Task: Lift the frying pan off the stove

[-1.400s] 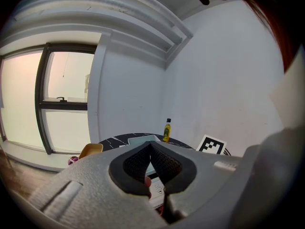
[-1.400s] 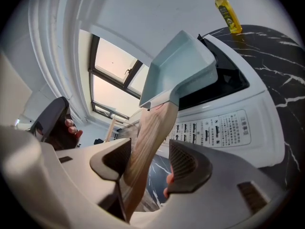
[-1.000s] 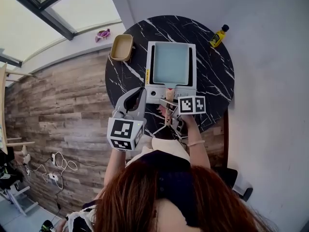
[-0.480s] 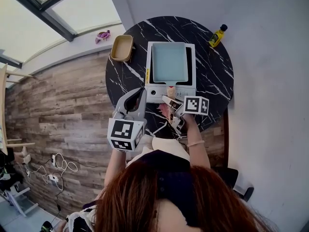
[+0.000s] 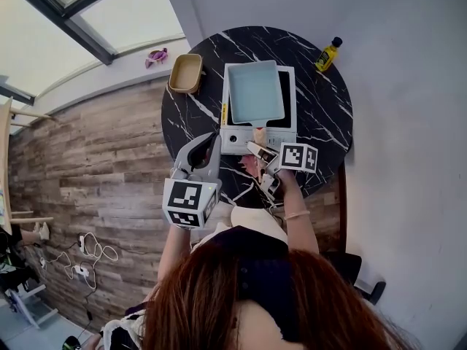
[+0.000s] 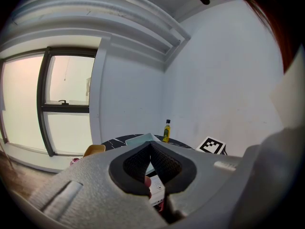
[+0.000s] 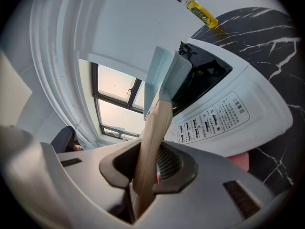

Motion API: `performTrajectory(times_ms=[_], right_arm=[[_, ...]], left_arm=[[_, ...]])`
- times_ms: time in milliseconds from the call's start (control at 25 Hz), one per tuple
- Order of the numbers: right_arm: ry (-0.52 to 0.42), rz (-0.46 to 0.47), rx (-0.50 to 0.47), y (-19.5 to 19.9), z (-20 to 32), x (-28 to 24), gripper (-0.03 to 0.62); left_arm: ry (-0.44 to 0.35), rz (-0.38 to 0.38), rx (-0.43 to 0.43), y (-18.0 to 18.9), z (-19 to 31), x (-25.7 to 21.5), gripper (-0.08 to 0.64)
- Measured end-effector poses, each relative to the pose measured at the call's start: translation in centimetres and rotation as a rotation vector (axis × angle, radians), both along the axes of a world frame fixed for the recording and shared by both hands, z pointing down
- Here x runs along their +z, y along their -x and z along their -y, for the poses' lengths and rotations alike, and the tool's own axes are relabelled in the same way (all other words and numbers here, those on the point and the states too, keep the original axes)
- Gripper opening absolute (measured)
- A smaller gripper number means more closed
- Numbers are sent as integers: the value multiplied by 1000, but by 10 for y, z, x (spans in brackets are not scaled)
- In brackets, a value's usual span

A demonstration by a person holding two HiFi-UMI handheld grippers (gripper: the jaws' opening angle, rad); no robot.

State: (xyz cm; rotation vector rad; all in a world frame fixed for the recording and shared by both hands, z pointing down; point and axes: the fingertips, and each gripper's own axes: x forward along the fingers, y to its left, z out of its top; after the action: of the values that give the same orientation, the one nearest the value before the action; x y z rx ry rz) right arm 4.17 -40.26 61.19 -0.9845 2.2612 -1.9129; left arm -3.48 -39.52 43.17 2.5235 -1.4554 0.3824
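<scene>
Black marble counter [image 5: 321, 115] carries a white stove [image 5: 237, 138]. The right gripper [image 7: 151, 168] has just been closing its jaws, and they now pinch the wooden handle [image 7: 153, 128] of the pale blue frying pan [image 5: 254, 92], which lies straight ahead of them over the stove. The left gripper [image 6: 151, 149] has its jaws pressed together with nothing between them, the stove beyond their tips

Right gripper [image 7: 151, 162] just closed on the frying pan [image 5: 254, 93] (wooden handle [image 7: 151, 137]), tilting it off the stove [image 5: 290, 119].
</scene>
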Motion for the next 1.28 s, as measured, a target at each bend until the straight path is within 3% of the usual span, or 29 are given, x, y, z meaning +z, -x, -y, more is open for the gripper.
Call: performTrajectory(times_ms=[240, 720, 1280], right_arm=[[14, 29, 27, 3, -6, 0, 84], [-48, 64, 37, 12, -25, -25, 83], [-83, 60, 49, 18, -57, -48, 84]], left_arm=[[-7, 0, -5, 7, -4, -2, 12], [-29, -7, 4, 11, -29, -11, 12], [-67, -23, 13, 19, -65, -26, 12]])
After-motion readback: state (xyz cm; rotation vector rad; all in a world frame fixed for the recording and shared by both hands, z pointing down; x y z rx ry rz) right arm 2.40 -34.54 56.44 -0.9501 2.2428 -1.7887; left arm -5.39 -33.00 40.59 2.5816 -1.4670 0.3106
